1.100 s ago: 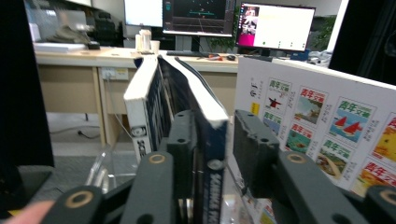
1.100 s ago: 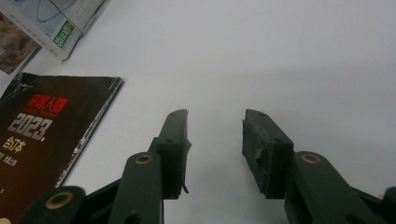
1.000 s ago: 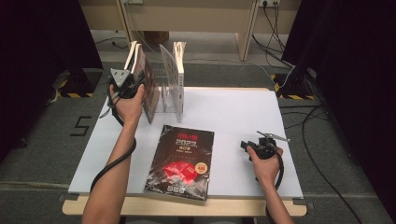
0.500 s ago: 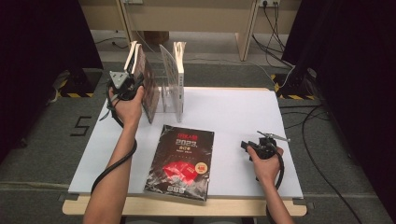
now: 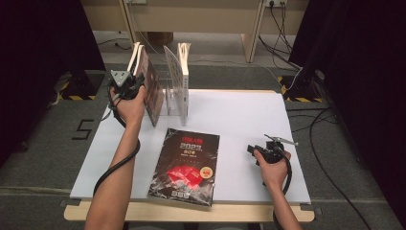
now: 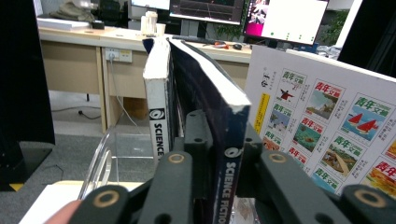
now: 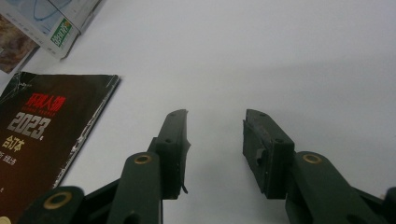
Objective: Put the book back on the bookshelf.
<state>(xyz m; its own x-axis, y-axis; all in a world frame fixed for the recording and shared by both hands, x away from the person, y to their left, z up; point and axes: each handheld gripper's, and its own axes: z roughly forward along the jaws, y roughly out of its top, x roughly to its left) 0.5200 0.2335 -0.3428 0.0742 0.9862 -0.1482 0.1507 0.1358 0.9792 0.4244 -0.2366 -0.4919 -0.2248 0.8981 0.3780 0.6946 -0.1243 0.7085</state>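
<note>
At the table's far left, my left gripper [image 5: 136,84] holds a dark-blue Science Fiction book [image 6: 219,107] upright by its spine. Its jaws have just been closing and now press both covers. This book [image 5: 151,91] leans in a clear rack [image 5: 167,96] beside another white-spined Science book [image 6: 159,93]. A white magazine with small pictures [image 6: 327,112] stands to the right of them. A black 2023 magazine [image 5: 186,165] lies flat near the front edge. My right gripper [image 5: 253,149] rests low at the front right, open [image 7: 215,126], nothing between its fingers.
The white table [image 5: 239,115] has bare surface between the rack and my right gripper. The black magazine's corner [image 7: 42,140] lies left of the right gripper. Desks, cables and dark curtains stand beyond the table.
</note>
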